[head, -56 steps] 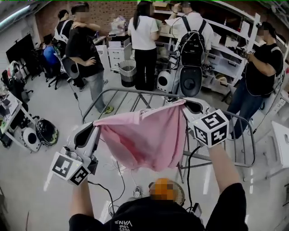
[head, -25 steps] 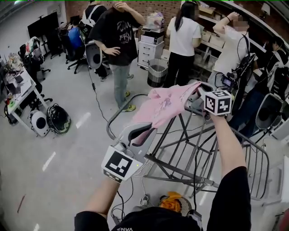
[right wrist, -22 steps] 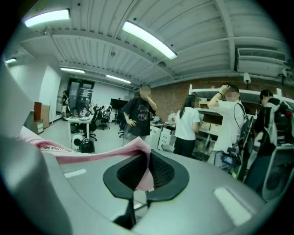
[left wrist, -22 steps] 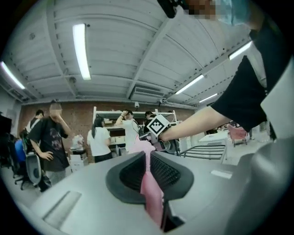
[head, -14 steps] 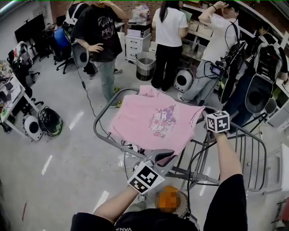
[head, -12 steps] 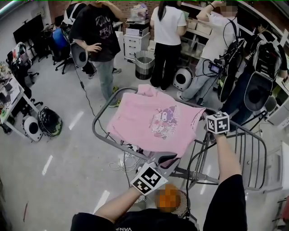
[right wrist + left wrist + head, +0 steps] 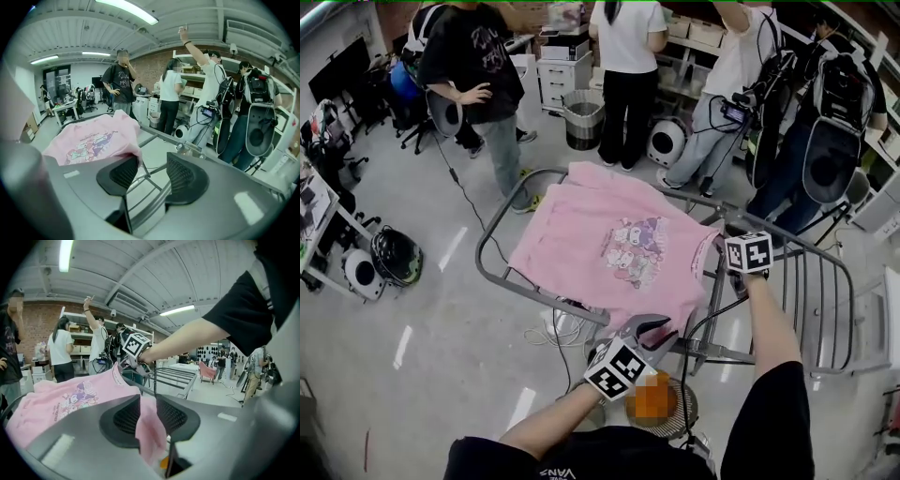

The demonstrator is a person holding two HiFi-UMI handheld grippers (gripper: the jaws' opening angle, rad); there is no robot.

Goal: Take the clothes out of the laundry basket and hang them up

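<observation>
The pink shirt (image 7: 609, 248) lay spread across the drying rack (image 7: 830, 314). The left tongs (image 7: 147, 416) had just been opening, with a fold of its hem hanging loose between them. The right tongs (image 7: 150, 176) had been opening too and stood apart, empty, beside its edge. It looked light and limp, best pinched at hem or shoulders.

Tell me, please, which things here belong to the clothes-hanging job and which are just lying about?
Job: shirt, rack.
Lying about: bin, drawers, chair.
</observation>
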